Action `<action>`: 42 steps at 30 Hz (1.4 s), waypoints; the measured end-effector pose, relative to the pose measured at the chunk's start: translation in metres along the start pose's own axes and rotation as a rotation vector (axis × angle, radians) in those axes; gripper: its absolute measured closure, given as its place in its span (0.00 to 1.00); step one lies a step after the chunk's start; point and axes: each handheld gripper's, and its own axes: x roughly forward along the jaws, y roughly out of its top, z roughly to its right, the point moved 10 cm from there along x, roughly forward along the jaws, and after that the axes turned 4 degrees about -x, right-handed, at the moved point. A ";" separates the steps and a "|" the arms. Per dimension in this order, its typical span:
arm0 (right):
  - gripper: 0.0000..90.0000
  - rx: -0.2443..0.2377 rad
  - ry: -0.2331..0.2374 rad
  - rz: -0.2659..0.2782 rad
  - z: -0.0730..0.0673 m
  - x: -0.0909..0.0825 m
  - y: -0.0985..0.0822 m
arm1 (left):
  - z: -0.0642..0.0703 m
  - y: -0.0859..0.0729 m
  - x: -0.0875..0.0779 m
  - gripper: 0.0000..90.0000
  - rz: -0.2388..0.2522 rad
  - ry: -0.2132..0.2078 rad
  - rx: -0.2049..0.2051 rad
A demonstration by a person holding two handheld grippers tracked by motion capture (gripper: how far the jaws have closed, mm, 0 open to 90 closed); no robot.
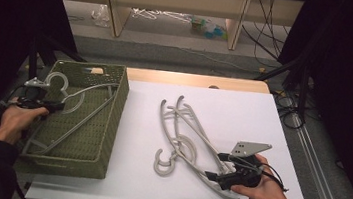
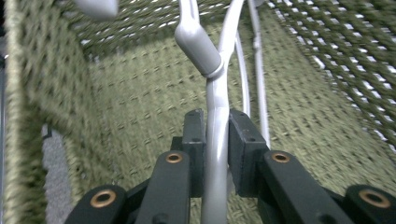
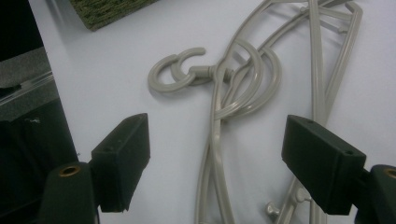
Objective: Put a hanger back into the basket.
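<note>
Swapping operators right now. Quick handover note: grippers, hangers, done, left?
Left gripper: shut on a grey hanger, holding it inside the green woven basket at the table's left side.
Right gripper: open, jaws wide, hovering over the pile of grey hangers on the white tabletop; nothing gripped.
Done: one hanger is in the basket, not yet released. It looks like the only one there.
Left: let go of that hanger, then move the pile over. The hangers on the table lie tangled, hooks overlapping, so they will probably need separating as they are lifted.
</note>
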 end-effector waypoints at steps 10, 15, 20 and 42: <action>0.27 0.001 0.000 -0.005 0.001 0.001 -0.001 | -0.010 -0.003 -0.012 0.72 0.032 0.048 -0.045; 0.27 -0.001 0.000 -0.008 0.000 0.002 -0.002 | 0.002 0.008 -0.027 0.63 0.138 0.022 -0.100; 0.27 0.004 -0.009 -0.002 0.002 0.002 -0.002 | 0.024 0.017 -0.051 0.49 0.258 -0.031 -0.158; 0.26 0.000 -0.012 -0.031 0.000 0.014 -0.011 | 0.214 -0.003 -0.092 0.27 0.417 -0.394 -0.037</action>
